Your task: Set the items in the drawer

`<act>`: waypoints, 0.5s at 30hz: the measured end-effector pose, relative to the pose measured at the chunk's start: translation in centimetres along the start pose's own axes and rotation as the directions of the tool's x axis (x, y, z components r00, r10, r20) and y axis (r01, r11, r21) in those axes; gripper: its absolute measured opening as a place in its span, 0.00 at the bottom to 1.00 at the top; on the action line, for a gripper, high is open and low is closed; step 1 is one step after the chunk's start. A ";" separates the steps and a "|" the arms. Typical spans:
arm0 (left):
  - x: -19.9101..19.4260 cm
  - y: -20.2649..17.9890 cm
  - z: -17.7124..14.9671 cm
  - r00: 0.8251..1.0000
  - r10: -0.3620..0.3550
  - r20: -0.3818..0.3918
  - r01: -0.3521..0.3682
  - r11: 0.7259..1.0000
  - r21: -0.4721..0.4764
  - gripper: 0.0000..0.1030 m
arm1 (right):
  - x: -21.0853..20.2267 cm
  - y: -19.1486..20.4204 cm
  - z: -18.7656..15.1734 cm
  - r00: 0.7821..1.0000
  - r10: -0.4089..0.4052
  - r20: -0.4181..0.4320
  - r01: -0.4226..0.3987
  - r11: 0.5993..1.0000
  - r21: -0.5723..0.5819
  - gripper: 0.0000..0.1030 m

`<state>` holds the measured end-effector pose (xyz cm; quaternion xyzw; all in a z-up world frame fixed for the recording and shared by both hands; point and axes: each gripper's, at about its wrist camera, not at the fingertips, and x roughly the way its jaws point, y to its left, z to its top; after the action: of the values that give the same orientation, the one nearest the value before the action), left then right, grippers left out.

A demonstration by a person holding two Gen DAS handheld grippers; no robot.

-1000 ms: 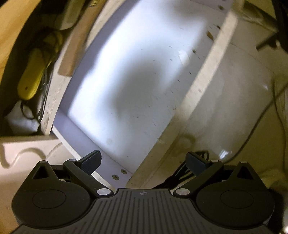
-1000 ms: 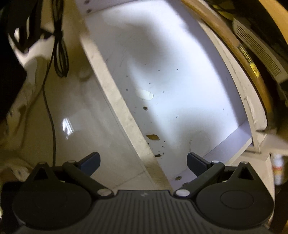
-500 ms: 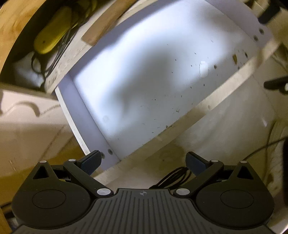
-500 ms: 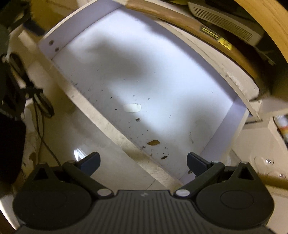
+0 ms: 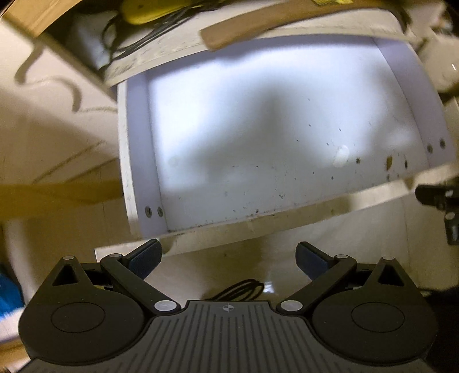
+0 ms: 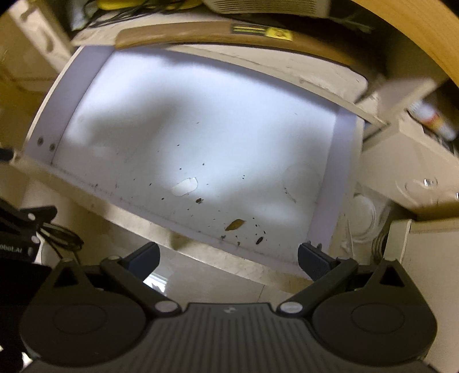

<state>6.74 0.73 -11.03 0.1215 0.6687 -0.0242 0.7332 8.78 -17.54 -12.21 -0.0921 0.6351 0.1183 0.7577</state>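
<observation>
Both views have swung round since a second ago: the drawer ran diagonally then, now it lies nearly square across each view, pulled out, white floor bare apart from dark specks. Left gripper hovers over the front rail, jaws spread wide, gripping nothing. Yellow object top left, cut off by the frame, identity unclear. Wooden strip lies along the back edge. White scrap right of centre. Right gripper likewise wide apart and empty, above the drawer front. Brown leaf-like bit near that front. Blurred bottle far right, label unreadable.
</observation>
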 end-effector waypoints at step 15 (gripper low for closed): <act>-0.1 2.1 -0.7 0.997 -0.065 0.036 0.072 0.953 -0.293 1.00 | -0.7 -2.9 -0.9 0.995 0.099 0.029 -0.103 0.929 0.356 1.00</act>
<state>6.50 2.93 -10.62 -0.0125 0.6591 0.0487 0.7504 8.66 -20.61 -11.66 0.0805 0.6459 0.0405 0.7581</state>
